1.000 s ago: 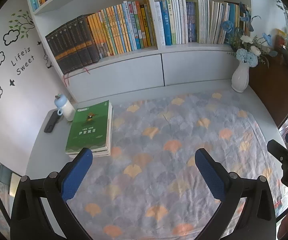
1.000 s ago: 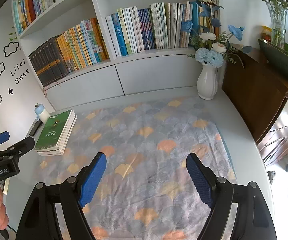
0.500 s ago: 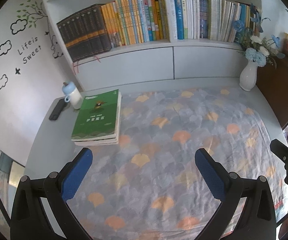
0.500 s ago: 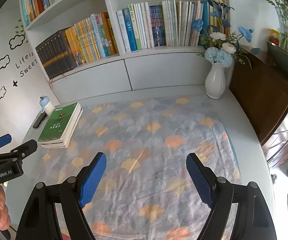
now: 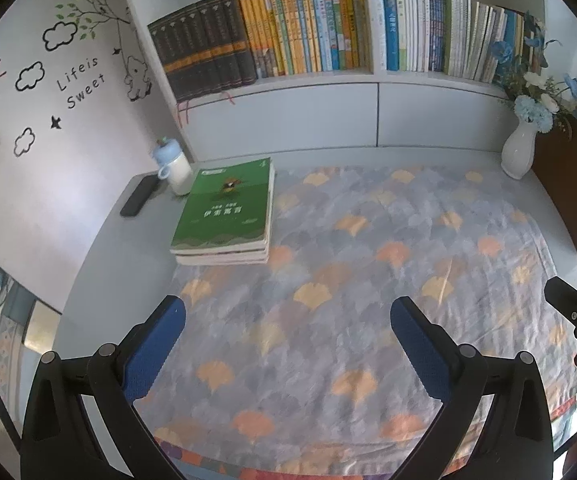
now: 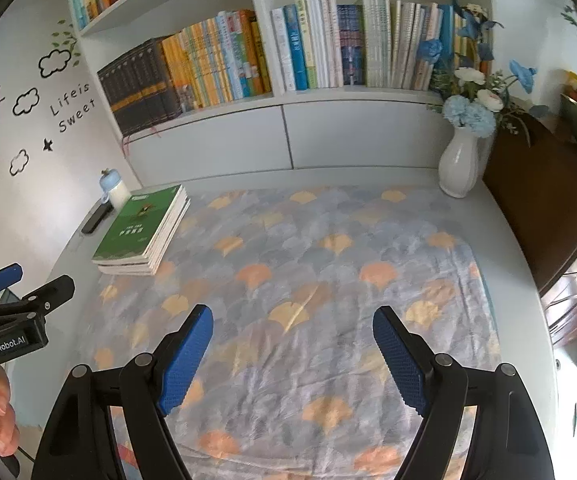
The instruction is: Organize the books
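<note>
While both the left hand-held gripper (image 5: 287, 322) and right hand-held gripper (image 6: 292, 330) hover released with ribbed blue pads, the flat stack of books (image 5: 224, 216), glossy green cover uppermost, lies on the counter (image 5: 100, 280) at the leaf-patterned cloth's (image 5: 368, 280) left edge.

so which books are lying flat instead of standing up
The stack topped by the green book, flat on the table's left side beside the bottle; all others stand upright on shelves.

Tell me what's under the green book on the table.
The green book tops a small stack: lighter books show only their page edges beneath it. Their covers are hidden. The stack's right part lies on the patterned cloth.
</note>
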Demonstrator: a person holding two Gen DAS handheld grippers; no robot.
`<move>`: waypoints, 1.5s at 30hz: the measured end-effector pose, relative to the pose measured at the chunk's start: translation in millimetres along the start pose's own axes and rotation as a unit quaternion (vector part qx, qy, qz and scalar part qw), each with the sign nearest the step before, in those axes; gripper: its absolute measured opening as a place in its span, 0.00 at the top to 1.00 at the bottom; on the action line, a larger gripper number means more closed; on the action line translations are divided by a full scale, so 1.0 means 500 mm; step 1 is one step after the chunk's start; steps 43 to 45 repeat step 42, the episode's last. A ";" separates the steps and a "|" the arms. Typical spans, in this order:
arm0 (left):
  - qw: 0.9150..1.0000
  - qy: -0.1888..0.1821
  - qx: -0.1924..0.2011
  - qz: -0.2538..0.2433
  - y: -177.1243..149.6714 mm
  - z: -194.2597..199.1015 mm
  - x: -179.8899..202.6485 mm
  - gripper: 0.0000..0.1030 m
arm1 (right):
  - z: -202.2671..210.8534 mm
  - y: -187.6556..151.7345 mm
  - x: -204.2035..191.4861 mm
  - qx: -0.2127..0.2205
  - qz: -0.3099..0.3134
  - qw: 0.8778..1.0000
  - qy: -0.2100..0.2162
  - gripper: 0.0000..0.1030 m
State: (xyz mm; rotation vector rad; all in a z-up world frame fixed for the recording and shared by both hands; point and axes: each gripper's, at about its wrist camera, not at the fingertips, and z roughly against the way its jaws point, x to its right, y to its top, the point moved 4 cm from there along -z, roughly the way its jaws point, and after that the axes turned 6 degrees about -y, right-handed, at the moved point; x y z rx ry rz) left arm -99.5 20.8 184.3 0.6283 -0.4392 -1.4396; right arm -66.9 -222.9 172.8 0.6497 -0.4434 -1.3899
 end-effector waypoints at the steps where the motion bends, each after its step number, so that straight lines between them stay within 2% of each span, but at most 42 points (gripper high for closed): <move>1: 1.000 0.003 -0.002 0.001 -0.006 0.000 -0.006 0.01 | -0.002 -0.002 -0.006 -0.003 0.002 1.000 0.004 0.22; 12: 0.999 0.020 -0.021 0.032 -0.080 0.000 -0.082 0.01 | -0.022 -0.031 -0.095 -0.031 0.039 0.998 0.042 0.22; 14: 0.999 0.008 -0.025 0.044 -0.086 0.000 -0.093 0.01 | -0.025 -0.038 -0.107 -0.036 0.044 0.997 0.045 0.22; 16: 0.996 -0.033 -0.026 0.073 -0.088 0.006 -0.110 0.01 | -0.025 -0.042 -0.116 -0.037 0.048 0.997 0.046 0.22; 18: 0.996 -0.029 -0.014 0.081 -0.084 0.019 -0.122 0.01 | -0.026 -0.045 -0.122 -0.038 0.049 0.997 0.052 0.22; 21: 0.998 0.003 -0.005 0.068 -0.077 0.030 -0.132 0.01 | -0.032 -0.050 -0.121 -0.048 0.041 0.996 0.059 0.22; 23: 0.998 0.011 -0.004 0.063 -0.074 0.032 -0.136 0.01 | -0.036 -0.051 -0.122 -0.052 0.040 0.996 0.060 0.22; 27: 0.998 0.001 -0.009 0.063 -0.074 0.022 -0.136 0.01 | -0.037 -0.047 -0.123 -0.048 0.037 0.997 0.058 0.22; 31: 0.997 -0.025 -0.036 0.059 -0.080 -0.012 -0.121 0.01 | -0.039 -0.050 -0.122 -0.044 0.040 0.997 0.048 0.22; 37: 0.997 -0.002 -0.065 0.050 -0.094 -0.055 -0.110 0.01 | -0.057 -0.060 -0.114 -0.051 0.035 0.997 0.039 0.22; 40: 0.998 -0.004 -0.044 0.050 -0.099 -0.065 -0.118 0.01 | -0.078 -0.070 -0.112 -0.064 0.031 0.997 0.036 0.22; 45: 0.997 -0.012 -0.056 0.053 -0.103 -0.081 -0.121 0.01 | -0.091 -0.080 -0.111 -0.073 0.024 0.997 0.032 0.22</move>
